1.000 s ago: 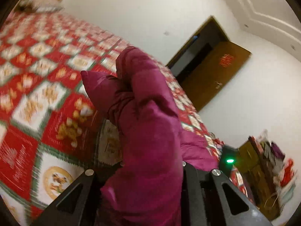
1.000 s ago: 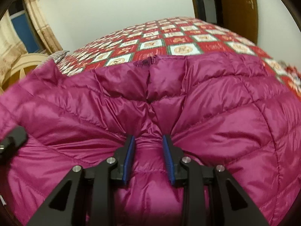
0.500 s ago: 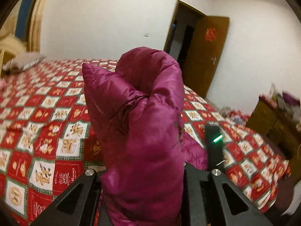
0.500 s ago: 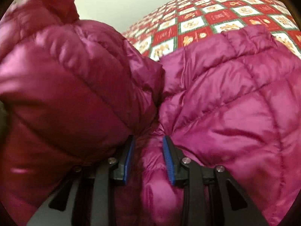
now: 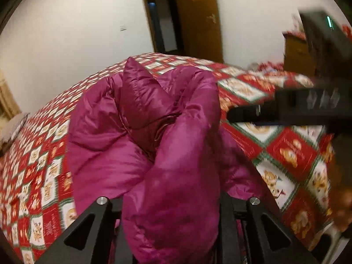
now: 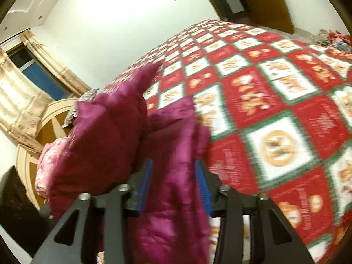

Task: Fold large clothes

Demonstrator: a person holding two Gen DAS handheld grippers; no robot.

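- Magenta puffer jacket (image 5: 140,145) bunched up on the bed (image 5: 286,154), over its red, white and green patchwork quilt, one pointed flap standing up at the far side.
- Left gripper (image 5: 173,226): fingers hidden under a thick fold of the jacket that fills the gap between them; clamped on that fold, having just eased apart slightly.
- Right gripper (image 6: 173,187): blue-lined fingers (image 6: 145,187) just been spreading, a strip of jacket still lying between them; pads set wide, looking slack on the cloth rather than pinching it.
- Seen from the left wrist, right gripper blurred at the right edge, above the quilt and beside the jacket's raised fold.
- Behind: white wall, open brown door (image 5: 198,17), curtain (image 6: 24,101) by a window.
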